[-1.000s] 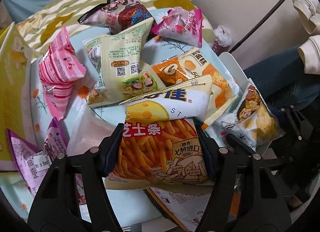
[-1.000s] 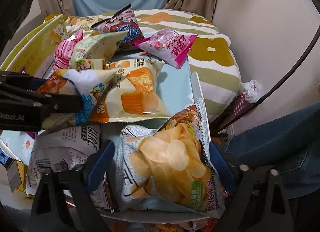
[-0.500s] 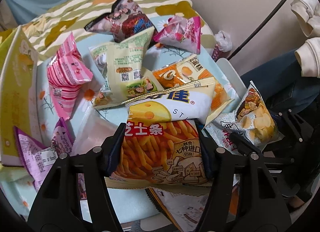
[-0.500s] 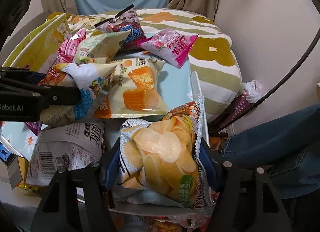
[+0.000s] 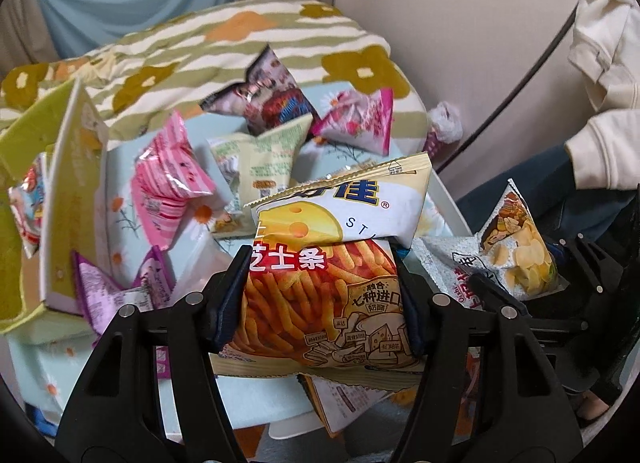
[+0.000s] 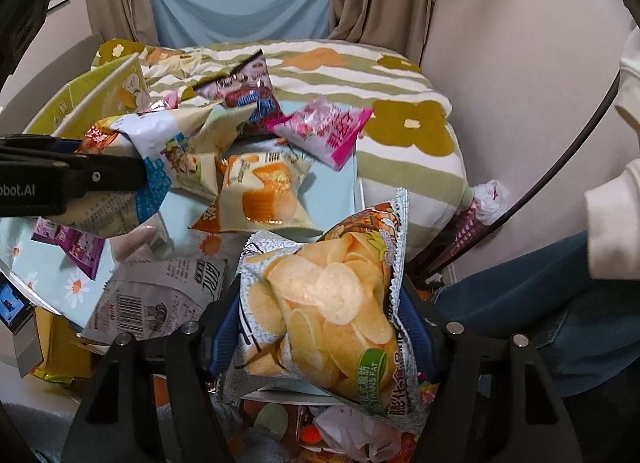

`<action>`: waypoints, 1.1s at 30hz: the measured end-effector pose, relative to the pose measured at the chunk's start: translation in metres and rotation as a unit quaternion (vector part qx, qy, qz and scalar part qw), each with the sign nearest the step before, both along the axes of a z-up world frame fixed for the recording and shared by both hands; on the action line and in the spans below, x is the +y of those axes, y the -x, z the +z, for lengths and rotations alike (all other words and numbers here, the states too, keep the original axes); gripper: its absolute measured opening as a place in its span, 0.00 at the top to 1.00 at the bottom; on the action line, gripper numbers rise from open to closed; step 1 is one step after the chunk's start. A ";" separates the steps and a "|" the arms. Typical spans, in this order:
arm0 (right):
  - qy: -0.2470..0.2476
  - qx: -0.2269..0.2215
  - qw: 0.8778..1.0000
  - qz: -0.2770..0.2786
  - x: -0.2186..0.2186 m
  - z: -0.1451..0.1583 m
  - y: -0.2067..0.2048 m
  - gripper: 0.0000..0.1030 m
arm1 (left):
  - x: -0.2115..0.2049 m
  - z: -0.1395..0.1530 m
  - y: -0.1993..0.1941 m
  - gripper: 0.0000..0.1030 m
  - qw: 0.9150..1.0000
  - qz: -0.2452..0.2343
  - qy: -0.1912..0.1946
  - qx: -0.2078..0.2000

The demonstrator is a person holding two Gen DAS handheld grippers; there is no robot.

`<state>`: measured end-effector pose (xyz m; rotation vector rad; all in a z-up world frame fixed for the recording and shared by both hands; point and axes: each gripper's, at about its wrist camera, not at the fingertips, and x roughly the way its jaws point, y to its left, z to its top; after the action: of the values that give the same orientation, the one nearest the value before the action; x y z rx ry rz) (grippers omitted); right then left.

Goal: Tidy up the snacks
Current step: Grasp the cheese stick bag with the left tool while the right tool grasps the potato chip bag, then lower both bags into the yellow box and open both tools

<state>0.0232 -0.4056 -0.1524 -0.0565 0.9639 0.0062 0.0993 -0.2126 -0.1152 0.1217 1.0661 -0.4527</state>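
My left gripper (image 5: 322,263) is shut on a cheese-stick bag (image 5: 332,303), cream on top and orange below, and holds it above the snack pile. In the right wrist view that same gripper (image 6: 80,179) reaches in from the left with the bag (image 6: 160,151). My right gripper (image 6: 320,303) is shut on a silver potato-chip bag (image 6: 332,295), its blue pads pressing both sides. The chip bag (image 5: 516,251) also shows at the right of the left wrist view. Below both lies a light blue daisy-print surface (image 5: 120,167) with several loose snack bags.
On the surface lie a pink striped bag (image 5: 168,191), a pale green bag (image 5: 264,159), a dark purple bag (image 5: 268,103), a magenta bag (image 5: 356,127) and an orange-and-cream bag (image 6: 260,191). A yellow-green box (image 5: 64,183) stands at the left. A person's jeans (image 6: 540,303) are at the right.
The right jaws closed onto the chip bag, and both grippers rose, lifting their bags off the pile. The orange-and-cream bag under the cheese-stick bag is now uncovered.
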 end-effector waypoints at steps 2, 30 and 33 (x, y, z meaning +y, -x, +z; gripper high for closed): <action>-0.001 -0.006 1.000 0.007 -0.001 0.008 0.002 0.36 | 0.005 0.008 0.002 0.40 1.000 0.013 0.007 -0.006; -0.108 -0.070 0.973 0.191 0.236 0.114 -0.134 0.36 | 0.292 0.058 -0.068 0.40 0.964 0.257 -0.023 -0.065; -0.111 -0.055 0.973 0.196 0.270 0.105 -0.152 0.36 | 0.316 0.035 -0.084 0.40 0.963 0.262 -0.036 -0.046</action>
<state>0.1755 -0.1354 -0.0475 -0.0392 0.8230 0.4707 0.1831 0.1039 -0.0798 -0.0765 0.9771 0.0704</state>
